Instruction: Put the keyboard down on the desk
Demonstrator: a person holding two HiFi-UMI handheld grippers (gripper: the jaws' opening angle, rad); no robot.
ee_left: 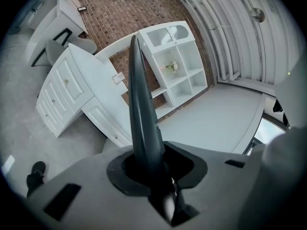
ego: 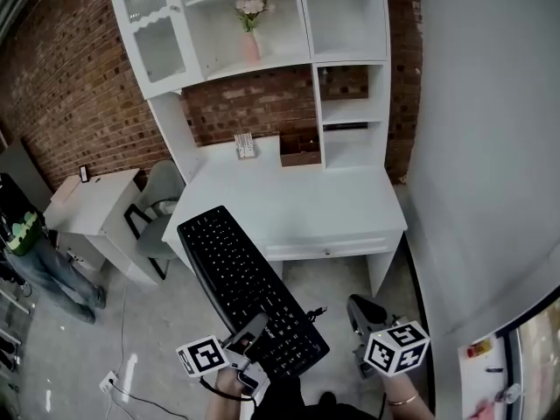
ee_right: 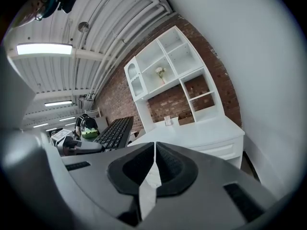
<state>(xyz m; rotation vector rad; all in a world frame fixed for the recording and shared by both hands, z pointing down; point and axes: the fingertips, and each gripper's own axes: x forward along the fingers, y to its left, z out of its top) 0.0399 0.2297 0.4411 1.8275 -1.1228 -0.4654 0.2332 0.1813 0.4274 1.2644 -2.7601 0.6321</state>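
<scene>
Left tongs [ego: 253, 332] clamp the keyboard [ego: 245, 283] by its near end, aloft and short of the tabletop [ego: 297, 201]; right tongs [ee_right: 153, 163] are closed, empty. Gripped at one end, it might twist loose or clip the edge.

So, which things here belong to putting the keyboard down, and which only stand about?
Job: black flat keyboard; left gripper, jaws shut on it; white wooden desk.
Idle: right gripper, jaws together, empty; pink vase with flowers; grey chair; small white side table.
</scene>
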